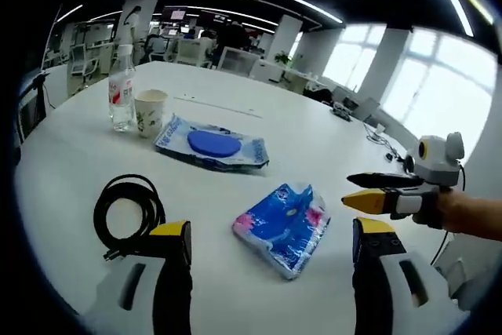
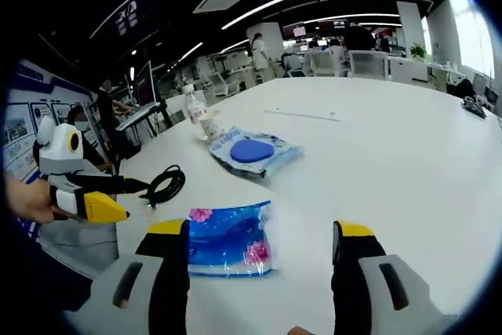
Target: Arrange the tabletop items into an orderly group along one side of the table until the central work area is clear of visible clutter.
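On the white table lie a blue tissue packet, a wet-wipe pack with a blue lid, a coiled black cable, a paper cup and a clear water bottle. My left gripper hangs open just short of the tissue packet, holding nothing. My right gripper comes in from the right, held by a hand. In the right gripper view my right gripper is open above the tissue packet. My left gripper hovers near the cable.
Bottle, cup and wipe pack sit towards the table's far left. Small cables lie at the table's far edge. Office desks, chairs and people stand beyond. Wide bare tabletop stretches to the right.
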A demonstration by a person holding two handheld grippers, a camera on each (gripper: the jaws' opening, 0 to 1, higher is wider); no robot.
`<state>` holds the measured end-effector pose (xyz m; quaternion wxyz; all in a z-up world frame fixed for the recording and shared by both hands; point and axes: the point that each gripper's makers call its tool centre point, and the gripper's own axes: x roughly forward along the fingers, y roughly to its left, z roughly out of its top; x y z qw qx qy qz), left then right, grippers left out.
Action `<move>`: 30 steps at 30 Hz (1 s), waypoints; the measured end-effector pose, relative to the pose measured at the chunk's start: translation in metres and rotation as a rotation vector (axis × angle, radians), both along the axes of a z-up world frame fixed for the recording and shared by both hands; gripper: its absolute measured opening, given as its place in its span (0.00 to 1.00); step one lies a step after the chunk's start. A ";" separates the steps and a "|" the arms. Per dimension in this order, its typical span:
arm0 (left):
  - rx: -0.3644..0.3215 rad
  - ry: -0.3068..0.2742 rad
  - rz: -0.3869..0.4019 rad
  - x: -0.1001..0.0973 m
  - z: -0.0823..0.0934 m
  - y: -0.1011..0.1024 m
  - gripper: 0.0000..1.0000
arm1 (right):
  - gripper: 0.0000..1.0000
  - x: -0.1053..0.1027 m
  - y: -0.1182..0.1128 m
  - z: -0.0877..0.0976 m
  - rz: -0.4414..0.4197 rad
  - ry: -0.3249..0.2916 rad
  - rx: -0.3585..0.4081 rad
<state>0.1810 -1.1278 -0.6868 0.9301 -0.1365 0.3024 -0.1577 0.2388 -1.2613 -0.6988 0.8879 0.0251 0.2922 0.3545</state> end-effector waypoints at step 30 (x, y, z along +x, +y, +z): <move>0.037 0.163 -0.001 -0.003 -0.047 -0.022 0.69 | 0.58 0.010 0.004 -0.030 0.020 0.020 -0.059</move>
